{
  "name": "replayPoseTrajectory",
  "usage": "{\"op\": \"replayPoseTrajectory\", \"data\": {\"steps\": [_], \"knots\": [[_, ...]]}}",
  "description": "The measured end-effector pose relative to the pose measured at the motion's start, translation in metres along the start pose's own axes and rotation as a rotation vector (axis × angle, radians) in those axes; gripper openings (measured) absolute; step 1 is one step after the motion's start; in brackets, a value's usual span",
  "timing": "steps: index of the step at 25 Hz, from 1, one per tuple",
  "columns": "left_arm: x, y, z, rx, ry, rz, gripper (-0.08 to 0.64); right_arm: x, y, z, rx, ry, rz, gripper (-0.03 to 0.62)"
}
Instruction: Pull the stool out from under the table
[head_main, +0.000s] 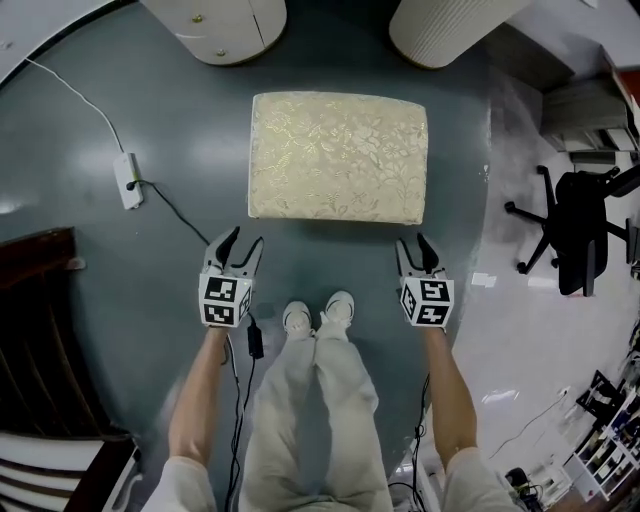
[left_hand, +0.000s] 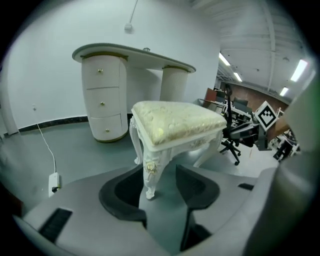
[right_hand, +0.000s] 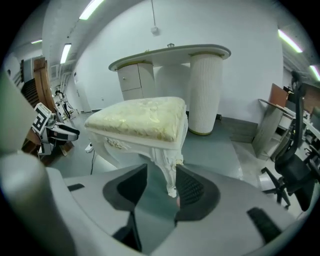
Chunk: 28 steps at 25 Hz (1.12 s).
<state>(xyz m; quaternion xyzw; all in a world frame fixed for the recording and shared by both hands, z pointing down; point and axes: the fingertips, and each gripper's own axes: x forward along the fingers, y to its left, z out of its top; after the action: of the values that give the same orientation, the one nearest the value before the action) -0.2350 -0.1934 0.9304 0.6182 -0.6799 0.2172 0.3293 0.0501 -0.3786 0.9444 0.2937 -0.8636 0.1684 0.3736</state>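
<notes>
The stool (head_main: 338, 155), with white carved legs and a cream floral cushion, stands on the grey floor, out from under the white dressing table (head_main: 215, 25). My left gripper (head_main: 243, 242) hovers just short of the stool's near left corner. Its jaws are open and apart from the stool. In the left gripper view the stool's (left_hand: 175, 120) near leg (left_hand: 150, 172) shows through the gap of the left gripper (left_hand: 161, 192), farther off. My right gripper (head_main: 413, 245) is open near the stool's right front corner. Its own view shows a stool leg (right_hand: 170, 170) beyond the right gripper (right_hand: 160, 192).
The table's drawer pedestal (left_hand: 104, 100) and ribbed column (head_main: 440, 30) stand behind the stool. A white power strip (head_main: 127, 180) with cables lies on the floor at left. A black office chair (head_main: 580, 230) is at right. Dark wooden furniture (head_main: 40, 330) stands at left. My feet (head_main: 318, 315) are between the grippers.
</notes>
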Motion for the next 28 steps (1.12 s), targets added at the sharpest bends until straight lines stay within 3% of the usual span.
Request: {"op": "replayPoseTrajectory", "data": {"steps": [3, 11, 18, 28], "knots": [[-0.036, -0.006, 0.04, -0.013, -0.066, 0.02, 0.133, -0.037, 0.006, 0.028, -0.012, -0.04, -0.01, 0.132], [-0.111, -0.034, 0.126, -0.028, -0.173, 0.017, 0.033, -0.124, 0.026, 0.098, -0.082, -0.112, -0.02, 0.0], [-0.173, -0.067, 0.181, 0.024, -0.183, -0.039, 0.011, -0.19, 0.051, 0.147, -0.087, -0.139, 0.03, -0.003], [-0.266, -0.089, 0.285, 0.073, -0.268, -0.042, 0.011, -0.287, 0.062, 0.24, -0.12, -0.229, 0.005, -0.004]]}}
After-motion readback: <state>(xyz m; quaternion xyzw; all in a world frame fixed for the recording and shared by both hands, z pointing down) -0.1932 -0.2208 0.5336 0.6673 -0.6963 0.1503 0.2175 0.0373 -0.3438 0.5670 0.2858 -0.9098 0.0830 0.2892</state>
